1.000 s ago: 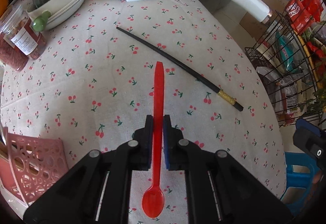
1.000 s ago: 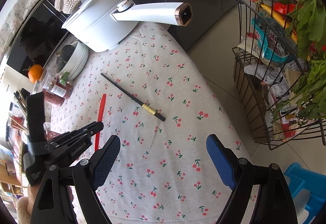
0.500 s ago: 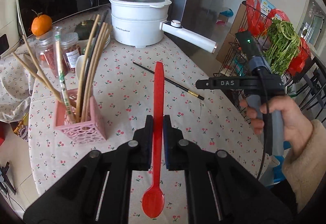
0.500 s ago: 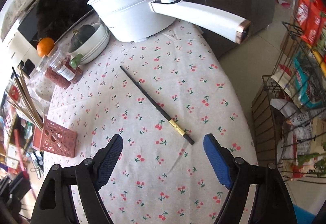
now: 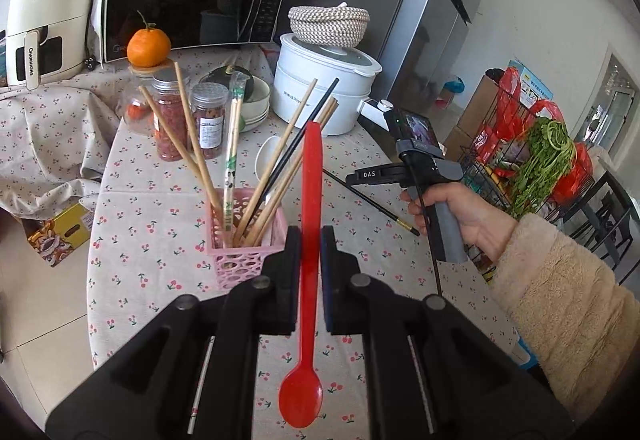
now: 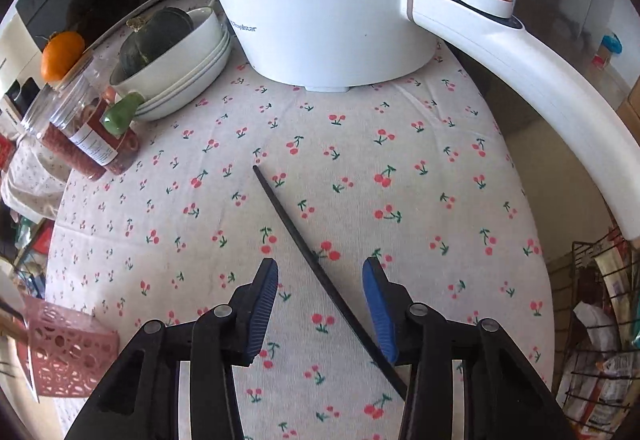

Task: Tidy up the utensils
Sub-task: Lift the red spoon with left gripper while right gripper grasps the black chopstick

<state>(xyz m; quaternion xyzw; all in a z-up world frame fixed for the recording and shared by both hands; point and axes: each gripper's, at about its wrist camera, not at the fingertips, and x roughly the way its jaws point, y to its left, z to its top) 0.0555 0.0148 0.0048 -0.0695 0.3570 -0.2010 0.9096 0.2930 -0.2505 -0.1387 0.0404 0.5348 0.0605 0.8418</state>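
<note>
Left wrist view: left gripper [image 5: 310,240] clamped on the red spoon [image 5: 308,264], handle up at frame centre, bowl at bottom. Pink basket [image 5: 244,260] of chopsticks just left of it on the cherry-print tablecloth [image 5: 132,200].

Right wrist view: right gripper [image 6: 320,304] fingers apart, straddling the black chopstick [image 6: 316,264] lying diagonally at lower centre. White pot [image 6: 328,0] at top.
</note>
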